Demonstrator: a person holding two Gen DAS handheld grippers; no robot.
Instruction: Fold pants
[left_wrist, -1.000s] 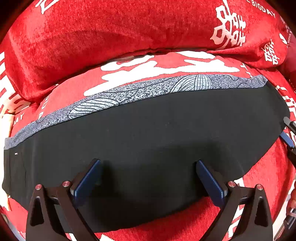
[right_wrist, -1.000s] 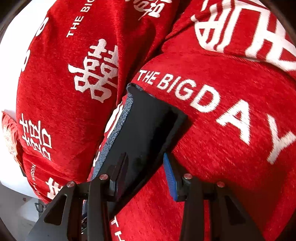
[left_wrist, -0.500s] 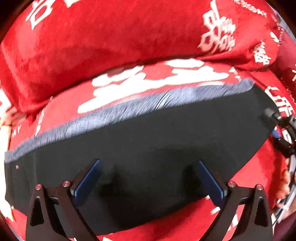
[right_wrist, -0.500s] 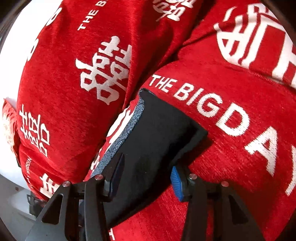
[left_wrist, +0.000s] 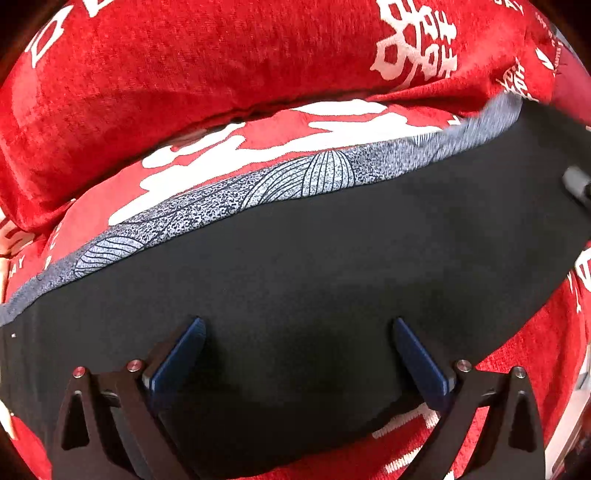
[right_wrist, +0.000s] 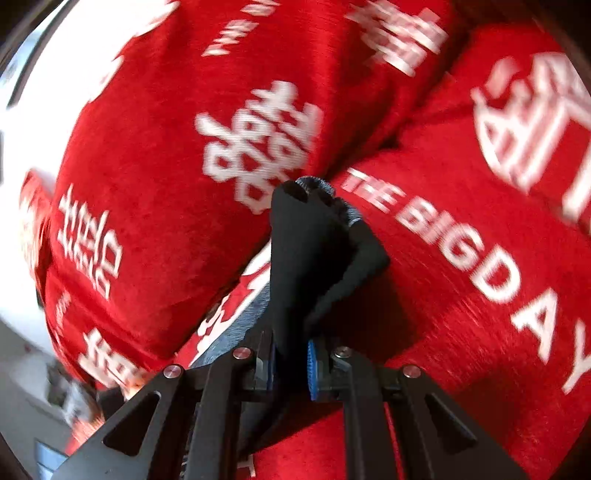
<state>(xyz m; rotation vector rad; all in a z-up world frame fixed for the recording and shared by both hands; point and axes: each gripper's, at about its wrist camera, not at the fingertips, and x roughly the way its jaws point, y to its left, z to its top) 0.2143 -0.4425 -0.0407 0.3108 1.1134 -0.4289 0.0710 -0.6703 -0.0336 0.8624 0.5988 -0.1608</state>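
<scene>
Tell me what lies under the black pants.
The black pants lie on a red cushion with white print, which shows past their patterned grey edge. The cushion beneath the cloth is covered. The right gripper pinches one end.

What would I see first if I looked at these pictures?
First you'd see bright red cushions with big white writing filling both views. Next, black pants with a grey patterned band lie spread across the seat in the left view, under the wide-open left gripper. In the right view, the right gripper has just closed and pinches one end of the pants, bunched up between its blue pads.
</scene>
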